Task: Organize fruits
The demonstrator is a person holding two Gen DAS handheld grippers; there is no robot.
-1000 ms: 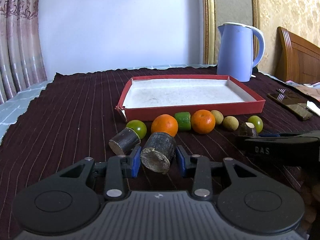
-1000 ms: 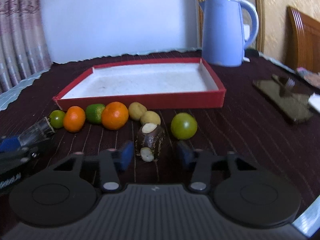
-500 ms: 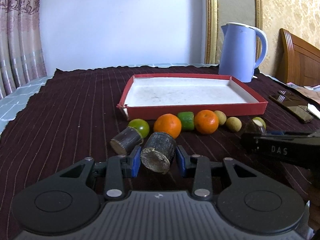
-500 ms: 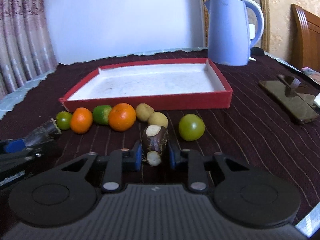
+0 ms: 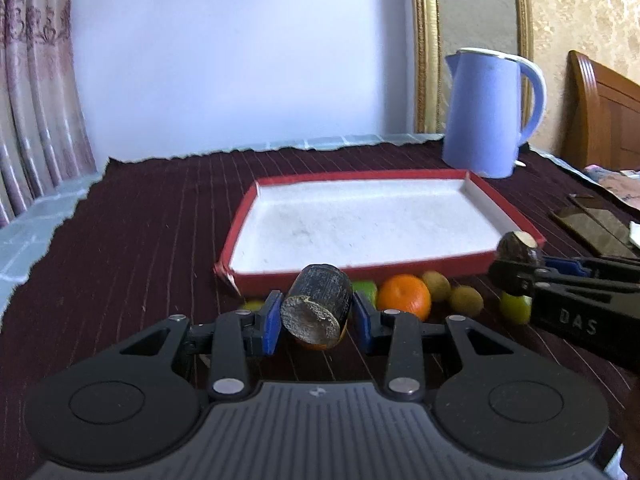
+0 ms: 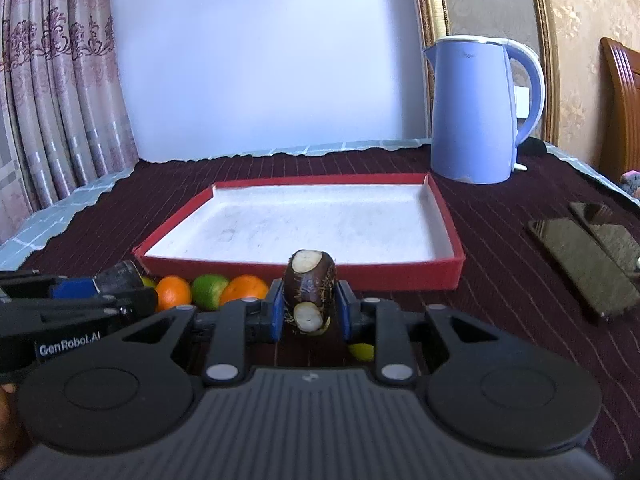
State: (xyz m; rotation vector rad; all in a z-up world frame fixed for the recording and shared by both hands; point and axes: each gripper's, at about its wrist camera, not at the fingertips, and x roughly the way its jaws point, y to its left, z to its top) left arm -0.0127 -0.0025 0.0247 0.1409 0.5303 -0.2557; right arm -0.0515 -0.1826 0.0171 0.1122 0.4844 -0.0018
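A dark striped cloth (image 6: 500,248) covers the table. On it lies a red tray (image 6: 448,236), white inside. In front, my left claw (image 5: 316,316) clamps a dark cane stub (image 5: 318,312); my right claw (image 6: 309,308) pinches a brown chestnut-like piece (image 6: 309,296), above oranges (image 6: 173,292).

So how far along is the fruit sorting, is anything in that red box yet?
Nothing yet: the red box is empty. The left gripper holds a dark cane piece, the right gripper a dark root. Oranges and limes wait outside.
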